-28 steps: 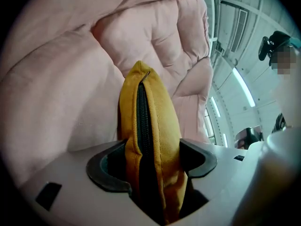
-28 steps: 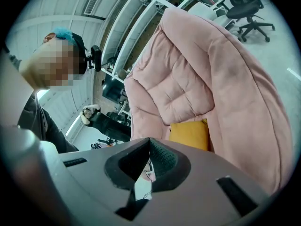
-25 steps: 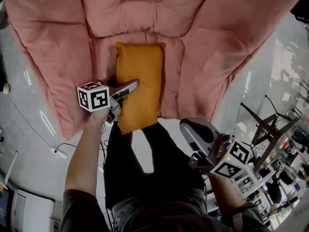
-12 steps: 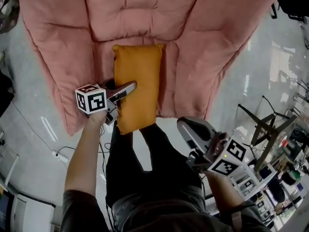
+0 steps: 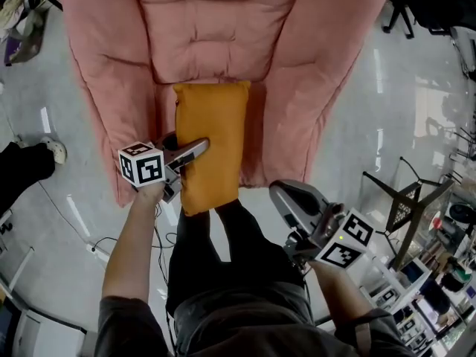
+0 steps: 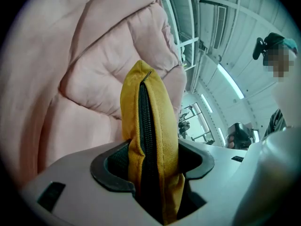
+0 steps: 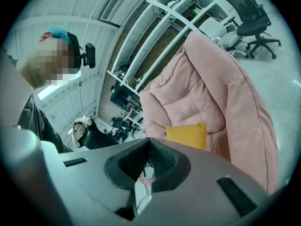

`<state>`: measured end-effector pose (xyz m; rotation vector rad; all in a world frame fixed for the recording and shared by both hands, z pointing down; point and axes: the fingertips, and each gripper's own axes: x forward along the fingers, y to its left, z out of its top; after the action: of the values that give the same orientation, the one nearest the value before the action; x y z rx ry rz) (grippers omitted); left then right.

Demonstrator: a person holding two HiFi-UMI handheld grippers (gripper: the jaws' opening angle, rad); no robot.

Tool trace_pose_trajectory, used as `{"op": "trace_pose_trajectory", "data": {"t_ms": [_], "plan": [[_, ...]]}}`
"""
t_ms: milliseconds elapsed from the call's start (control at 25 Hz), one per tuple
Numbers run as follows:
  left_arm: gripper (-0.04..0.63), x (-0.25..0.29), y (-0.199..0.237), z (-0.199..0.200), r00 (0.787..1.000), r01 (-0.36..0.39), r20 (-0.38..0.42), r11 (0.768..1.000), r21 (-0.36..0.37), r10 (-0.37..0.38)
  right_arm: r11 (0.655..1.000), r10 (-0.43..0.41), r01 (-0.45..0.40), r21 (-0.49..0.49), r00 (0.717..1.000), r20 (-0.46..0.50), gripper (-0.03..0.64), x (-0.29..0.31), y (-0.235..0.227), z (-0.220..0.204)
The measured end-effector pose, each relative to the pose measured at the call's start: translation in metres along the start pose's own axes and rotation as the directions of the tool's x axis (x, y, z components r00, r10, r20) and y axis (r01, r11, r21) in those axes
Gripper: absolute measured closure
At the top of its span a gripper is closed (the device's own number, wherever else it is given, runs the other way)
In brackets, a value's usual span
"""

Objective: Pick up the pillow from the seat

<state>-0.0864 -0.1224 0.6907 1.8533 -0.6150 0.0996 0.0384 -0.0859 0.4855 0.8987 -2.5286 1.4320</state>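
Pillow (image 5: 216, 119) tight between left tongs (image 5: 198, 148)

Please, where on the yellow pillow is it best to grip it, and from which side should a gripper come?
Grip the pillow at its zipper edge, about mid-length, coming from the person's left. It lies flat on the pink seat, and that seam edge is thin enough to fit between jaws. The left gripper is pinched on it there.
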Motion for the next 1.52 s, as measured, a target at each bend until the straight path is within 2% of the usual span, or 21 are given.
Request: {"op": "trace_pose_trajectory", "data": {"t_ms": [400,760,1040,1520], "plan": [[0.314,-0.031,-0.1,0.051,0.995,0.04,0.088,0.995,0.096,-0.049,0.997,0.033,-0.026,-0.078,0.995,0.096,0.604,-0.04,0.048,0.056],[0.315,-0.064,-0.185,0.09,0.986,0.069,0.136,0.978,0.198,-0.097,0.988,0.064,-0.04,-0.147,0.985,0.163,0.604,-0.066,0.092,0.095],[0.316,-0.091,-0.27,0.128,0.97,0.11,0.173,0.947,0.301,-0.168,0.977,0.1,-0.053,-0.206,0.969,0.225,0.604,-0.087,0.13,0.134],[0.318,-0.144,-0.38,0.181,0.941,0.121,0.221,0.867,0.483,-0.255,0.938,0.187,-0.077,-0.337,0.932,0.309,0.604,-0.109,0.201,0.188]]}}
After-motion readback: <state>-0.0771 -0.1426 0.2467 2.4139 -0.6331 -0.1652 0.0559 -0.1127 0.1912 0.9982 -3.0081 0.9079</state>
